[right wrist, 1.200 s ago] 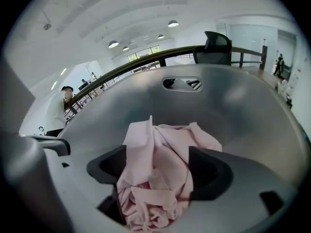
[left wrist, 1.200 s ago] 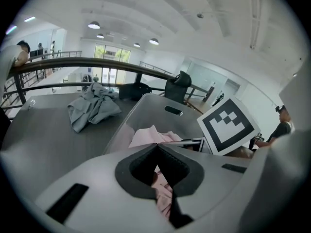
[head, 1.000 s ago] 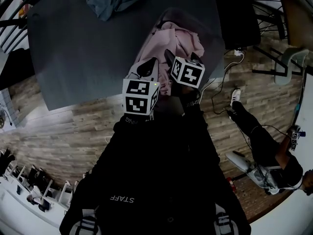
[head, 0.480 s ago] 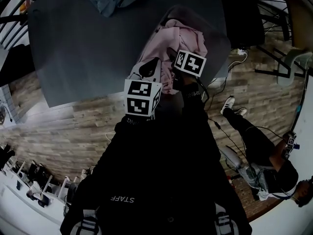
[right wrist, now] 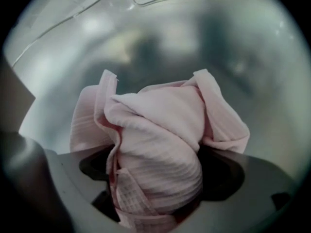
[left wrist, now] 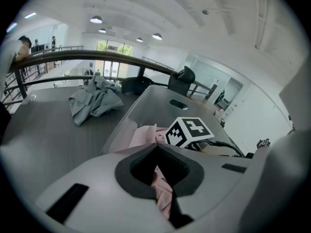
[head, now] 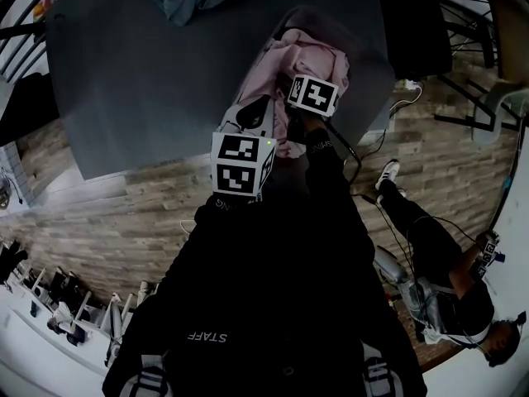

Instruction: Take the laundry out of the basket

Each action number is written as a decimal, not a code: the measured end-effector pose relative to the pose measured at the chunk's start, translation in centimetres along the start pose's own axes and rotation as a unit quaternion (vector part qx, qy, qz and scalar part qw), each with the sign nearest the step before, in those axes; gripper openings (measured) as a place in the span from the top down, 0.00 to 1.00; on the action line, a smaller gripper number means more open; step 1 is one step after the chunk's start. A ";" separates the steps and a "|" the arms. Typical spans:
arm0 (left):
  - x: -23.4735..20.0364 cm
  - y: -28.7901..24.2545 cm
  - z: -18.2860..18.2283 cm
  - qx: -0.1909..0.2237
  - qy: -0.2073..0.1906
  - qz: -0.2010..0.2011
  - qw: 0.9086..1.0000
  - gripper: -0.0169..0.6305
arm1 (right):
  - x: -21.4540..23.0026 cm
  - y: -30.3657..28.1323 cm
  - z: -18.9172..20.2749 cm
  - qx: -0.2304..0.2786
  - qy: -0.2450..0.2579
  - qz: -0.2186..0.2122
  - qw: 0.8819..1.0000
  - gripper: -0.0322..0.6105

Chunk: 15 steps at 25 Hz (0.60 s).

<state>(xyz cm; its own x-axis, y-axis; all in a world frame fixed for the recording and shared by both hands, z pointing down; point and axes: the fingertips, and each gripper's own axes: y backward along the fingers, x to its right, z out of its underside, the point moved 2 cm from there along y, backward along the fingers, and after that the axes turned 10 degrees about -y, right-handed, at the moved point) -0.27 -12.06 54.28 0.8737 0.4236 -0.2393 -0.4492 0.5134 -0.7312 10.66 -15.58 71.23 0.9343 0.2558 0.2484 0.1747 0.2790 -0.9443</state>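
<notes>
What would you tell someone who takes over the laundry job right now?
Left hand-held gripper: shut on a fold of the pink garment.
Right hand-held gripper: open, its jaws have just been opening; it is down in the basket with the pink garment bunched between the jaws, not pinched.
Done: a grey-blue garment lies on the table.
Left: probably close the right one, then lift the pink garment out.
</notes>
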 end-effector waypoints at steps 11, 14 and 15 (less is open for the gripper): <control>0.0 1.0 0.0 0.006 0.004 0.002 1.000 0.97 | 0.5 -2.3 -0.4 0.009 0.034 0.062 0.997 0.14; -0.1 1.5 -0.1 0.010 0.002 0.002 1.000 0.97 | 0.8 -2.4 -0.6 0.013 0.036 0.076 0.996 0.14; -0.2 1.7 -0.1 0.012 0.001 0.001 1.000 0.97 | 0.7 -2.4 -0.7 0.016 0.037 0.078 0.996 0.18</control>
<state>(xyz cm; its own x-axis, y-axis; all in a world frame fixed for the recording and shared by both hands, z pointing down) -1.21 -11.33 53.01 0.8732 0.4231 -0.2421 -0.4552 0.5301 -0.7154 11.10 -16.67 73.51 0.9697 0.2300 0.0821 0.0174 0.2704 -0.9626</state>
